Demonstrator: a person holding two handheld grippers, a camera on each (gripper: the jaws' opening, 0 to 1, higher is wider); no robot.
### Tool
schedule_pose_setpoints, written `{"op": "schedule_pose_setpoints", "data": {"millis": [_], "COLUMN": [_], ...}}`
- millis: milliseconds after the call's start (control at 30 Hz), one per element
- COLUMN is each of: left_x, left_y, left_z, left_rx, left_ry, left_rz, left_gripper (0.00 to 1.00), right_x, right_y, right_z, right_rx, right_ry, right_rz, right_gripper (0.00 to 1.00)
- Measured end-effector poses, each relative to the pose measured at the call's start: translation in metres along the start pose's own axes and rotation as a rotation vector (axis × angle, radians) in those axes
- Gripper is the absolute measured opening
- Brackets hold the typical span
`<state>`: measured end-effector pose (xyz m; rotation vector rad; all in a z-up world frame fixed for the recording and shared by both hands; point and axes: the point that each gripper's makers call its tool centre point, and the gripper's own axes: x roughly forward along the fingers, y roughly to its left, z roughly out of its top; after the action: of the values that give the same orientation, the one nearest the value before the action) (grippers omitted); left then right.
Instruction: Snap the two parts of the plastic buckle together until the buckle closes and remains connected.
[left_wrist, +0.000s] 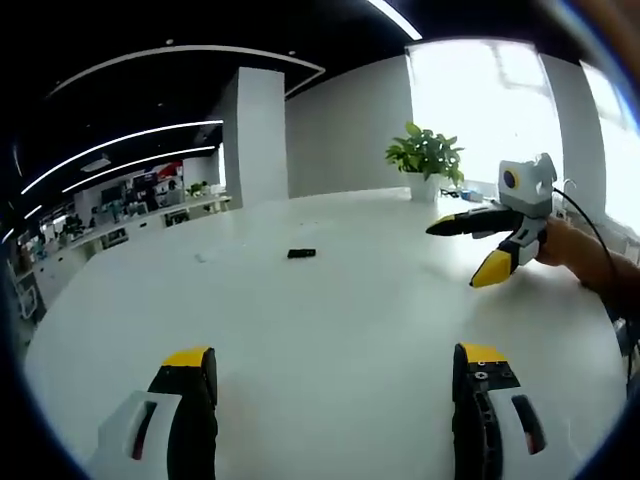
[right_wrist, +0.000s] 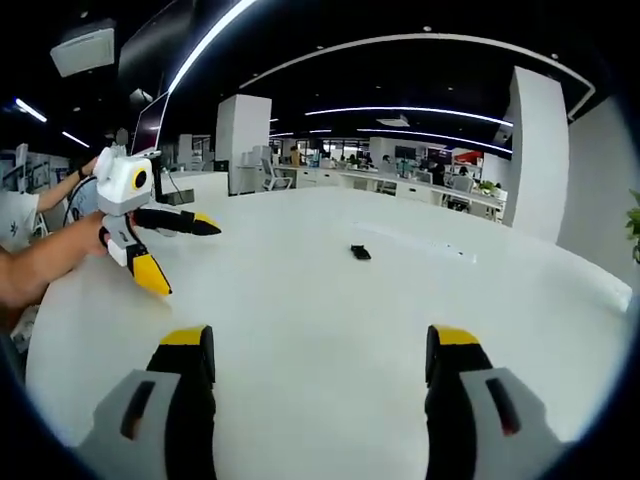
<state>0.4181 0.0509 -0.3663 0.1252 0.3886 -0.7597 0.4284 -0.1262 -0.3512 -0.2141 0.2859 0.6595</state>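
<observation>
Buckle (left_wrist: 301, 253), a small dark piece, lies flat on the white table (left_wrist: 330, 330), far out from both tools and well apart from every table edge; whether it is one part or two I cannot tell at this size. Wide bare tabletop surrounds the buckle on all sides. In the left gripper view the left tool (left_wrist: 335, 365) stands with its yellow-tipped jaws spread wide and nothing between them, nearer the camera than the buckle. The right tool (left_wrist: 478, 252) comes in to the right of the buckle, held above the table by a hand (left_wrist: 570, 250), its jaws also parted and empty. A potted plant (left_wrist: 427, 158) stands beyond the buckle toward the table's far edge, before a bright window. The right gripper view shows the buckle (right_wrist: 360, 252) against rows of office desks behind the table's far edge.
</observation>
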Motion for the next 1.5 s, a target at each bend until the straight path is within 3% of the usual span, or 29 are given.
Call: {"op": "schedule_pose_setpoints", "data": {"millis": [233,500,633,1167,1333,1500], "left_x": [0.002,0.002,0.004,0.0,-0.001,-0.001], "left_y": [0.007,0.012,0.013,0.007,0.007,0.007], "left_z": [0.003,0.014,0.013,0.011,0.01,0.009], "left_rx": [0.005,-0.01,-0.005,0.011,0.009,0.009], "left_ry": [-0.016,-0.059,-0.057,-0.051,-0.051,-0.047], "left_rz": [0.003,-0.001,-0.001,0.006,0.01,0.009], "left_gripper": [0.99,0.99,0.99,0.99,0.99,0.99], "right_x": [-0.009,-0.015,-0.015,-0.011,-0.018,-0.019], "right_y": [0.011,0.008,0.006,0.012,0.008,0.005], "right_z": [-0.003,0.003,0.005,0.002,0.013,0.015], "right_rx": [-0.033,-0.024,-0.026,-0.058,0.017,0.045], "right_ry": [-0.009,-0.039,-0.044,-0.026,-0.088,-0.11], "right_rz": [-0.012,-0.027,-0.038,-0.03,-0.024,-0.029], "right_gripper": [0.87,0.85,0.82,0.85,0.86,0.92]}}
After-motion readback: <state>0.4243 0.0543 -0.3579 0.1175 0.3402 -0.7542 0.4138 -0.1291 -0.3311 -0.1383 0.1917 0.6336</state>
